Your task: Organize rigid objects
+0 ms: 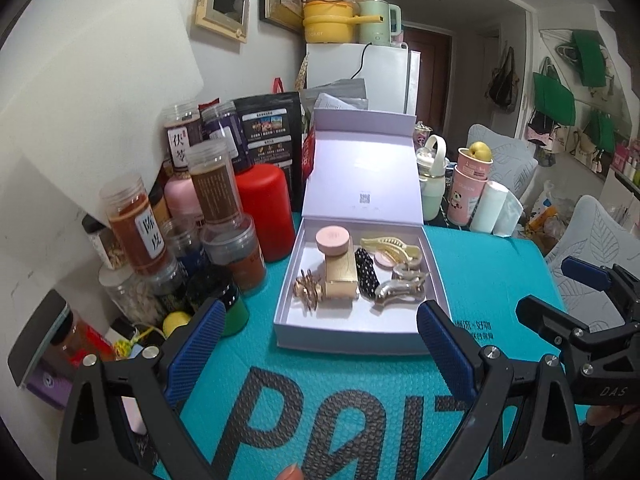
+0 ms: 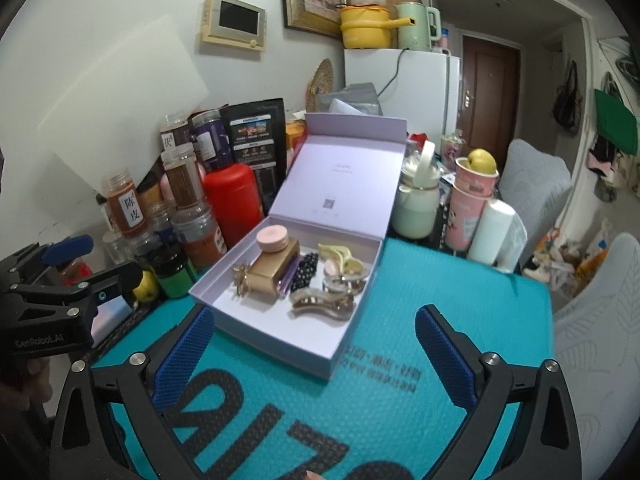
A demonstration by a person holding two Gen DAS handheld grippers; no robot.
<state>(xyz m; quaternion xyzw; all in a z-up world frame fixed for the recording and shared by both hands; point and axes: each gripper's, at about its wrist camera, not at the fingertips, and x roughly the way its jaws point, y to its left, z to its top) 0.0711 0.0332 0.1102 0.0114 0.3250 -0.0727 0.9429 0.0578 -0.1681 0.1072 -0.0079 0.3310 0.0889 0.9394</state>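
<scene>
A: Both our grippers, left gripper (image 1: 318,342) and right gripper (image 2: 314,344), stand wide open and empty at the bottom of the frame, short of the lilac box (image 1: 352,330) at centre on the teal table (image 1: 480,264).

B: Our risk: the hinged lid (image 1: 362,168) stands upright at the back; a nudge could drop it shut or slide the box into the jars (image 1: 218,188) at left.

A: The box's long axis runs bottom to top of frame, its open front toward us.

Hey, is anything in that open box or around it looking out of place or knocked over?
Nothing looks spilled or broken. The box lies open, with hair clips and a perfume bottle lying loose inside. One oddity: a yellow fruit perched on stacked pink cups.
</scene>
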